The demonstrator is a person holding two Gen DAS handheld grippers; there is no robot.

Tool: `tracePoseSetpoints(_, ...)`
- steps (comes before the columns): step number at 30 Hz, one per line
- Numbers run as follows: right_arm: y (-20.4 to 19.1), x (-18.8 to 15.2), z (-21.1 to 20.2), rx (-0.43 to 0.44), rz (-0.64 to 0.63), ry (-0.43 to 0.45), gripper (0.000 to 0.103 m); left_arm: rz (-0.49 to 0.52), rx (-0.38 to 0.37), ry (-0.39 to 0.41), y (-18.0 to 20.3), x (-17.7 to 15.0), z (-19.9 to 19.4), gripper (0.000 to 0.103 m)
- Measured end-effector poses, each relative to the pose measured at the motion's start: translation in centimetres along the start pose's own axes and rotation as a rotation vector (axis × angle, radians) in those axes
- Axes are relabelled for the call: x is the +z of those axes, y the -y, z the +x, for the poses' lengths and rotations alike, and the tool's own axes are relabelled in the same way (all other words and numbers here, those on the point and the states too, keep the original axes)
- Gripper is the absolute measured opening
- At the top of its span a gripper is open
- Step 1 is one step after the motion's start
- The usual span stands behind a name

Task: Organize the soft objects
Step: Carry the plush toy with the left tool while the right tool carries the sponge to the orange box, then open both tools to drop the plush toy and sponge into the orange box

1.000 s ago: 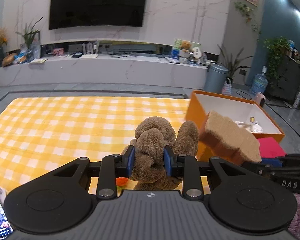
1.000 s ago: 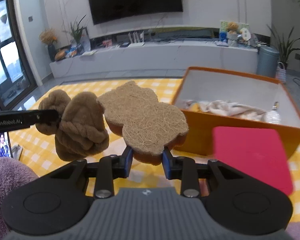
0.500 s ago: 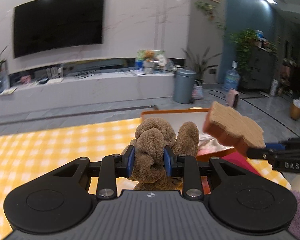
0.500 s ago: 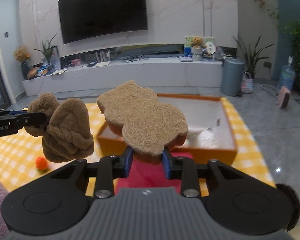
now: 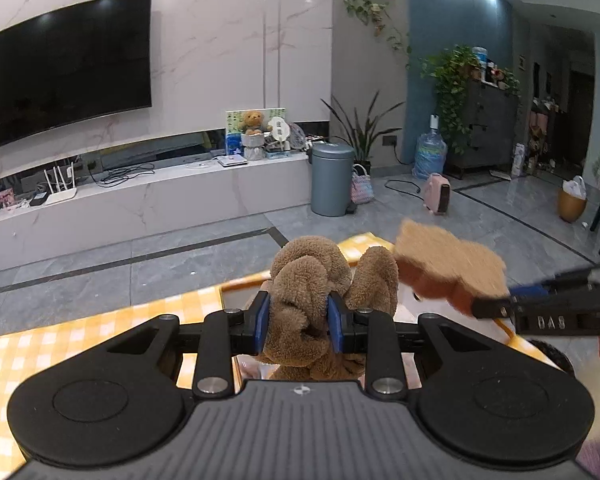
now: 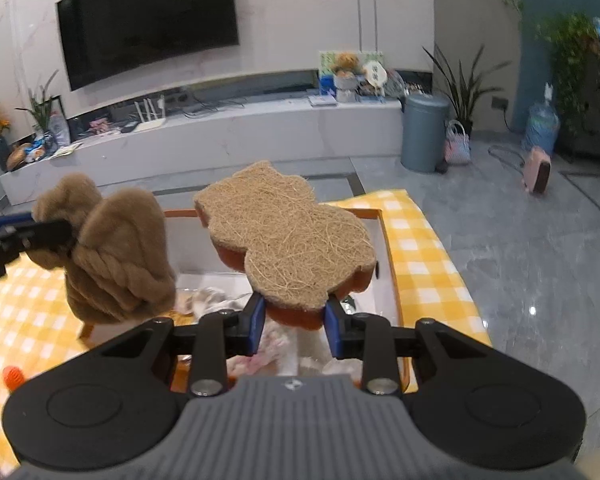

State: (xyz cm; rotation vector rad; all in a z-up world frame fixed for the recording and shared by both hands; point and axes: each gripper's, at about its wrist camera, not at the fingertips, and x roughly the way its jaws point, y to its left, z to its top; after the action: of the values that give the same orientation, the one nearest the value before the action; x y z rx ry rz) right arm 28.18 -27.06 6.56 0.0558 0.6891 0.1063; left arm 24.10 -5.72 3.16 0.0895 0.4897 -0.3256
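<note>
- The brown plush toy (image 5: 306, 300) is pinched in the left tongs (image 5: 300, 320), held above the near edge of the orange box (image 6: 388, 240).
- At its 3 o'clock, the right tongs (image 6: 294, 322) clamp a bear-shaped fibre sponge (image 6: 288, 240) over the same box.
- Step in hand, I judge: carrying both to the box; next, lower and let go inside.
- Lettering "DAS" (image 5: 550, 322) shows on the right tongs.
- The box sits on a yellow-checked worktop (image 6: 424, 264).

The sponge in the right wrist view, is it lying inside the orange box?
No, the sponge is held in the air above the box.
</note>
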Motion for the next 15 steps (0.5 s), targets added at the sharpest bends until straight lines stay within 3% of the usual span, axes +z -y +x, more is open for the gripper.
tracePoseSetpoints(4,0.8,0.6,3.0,0.004,0.031,-0.055,0.031,0.006,0.005,-0.006,-0.6,0.4,2.1,0.034)
tracePoseSetpoints(11,-0.6,1.2,8.5,-0.017,-0.038,-0.132,0.031,0.038,0.049,-0.066,-0.2,-1.4,5.6,0.034)
tracePoseSetpoints(15,-0.8,0.9,10.7,-0.035,-0.068,-0.168,0.031,0.005,0.042,-0.096,-0.3,-2.5,6.6,0.034)
